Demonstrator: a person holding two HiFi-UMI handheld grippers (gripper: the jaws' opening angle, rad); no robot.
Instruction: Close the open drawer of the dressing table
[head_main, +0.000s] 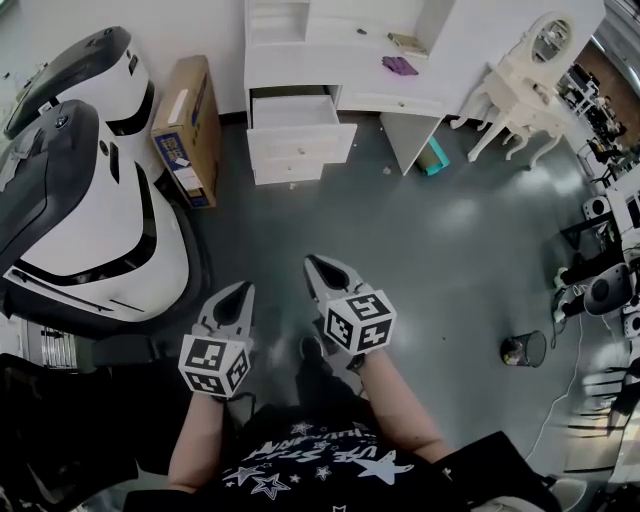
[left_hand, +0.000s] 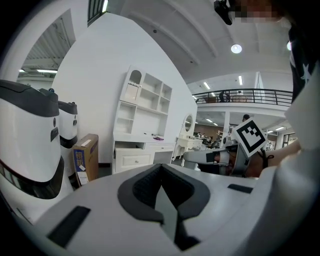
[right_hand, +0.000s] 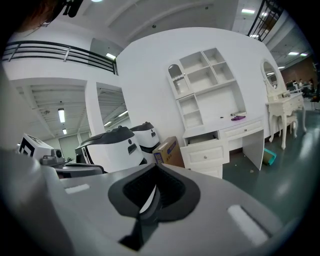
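Observation:
The white dressing table (head_main: 345, 60) stands against the far wall, well ahead of me. Its top drawer (head_main: 292, 110) is pulled out, above two lower drawer fronts. The drawer also shows in the left gripper view (left_hand: 131, 146) and the right gripper view (right_hand: 202, 138), small and far off. My left gripper (head_main: 243, 288) and right gripper (head_main: 313, 262) hang side by side over the grey floor, both pointing toward the table. Each is shut with nothing between its jaws, as the left gripper (left_hand: 161, 167) and right gripper (right_hand: 156, 167) show in their own views.
Two large white-and-black machines (head_main: 90, 220) fill the left side. A cardboard box (head_main: 190, 125) leans beside the drawers. A second white vanity with a mirror (head_main: 520, 90) stands at the right, and a small bin (head_main: 525, 350) sits on the floor. A purple item (head_main: 400, 66) lies on the tabletop.

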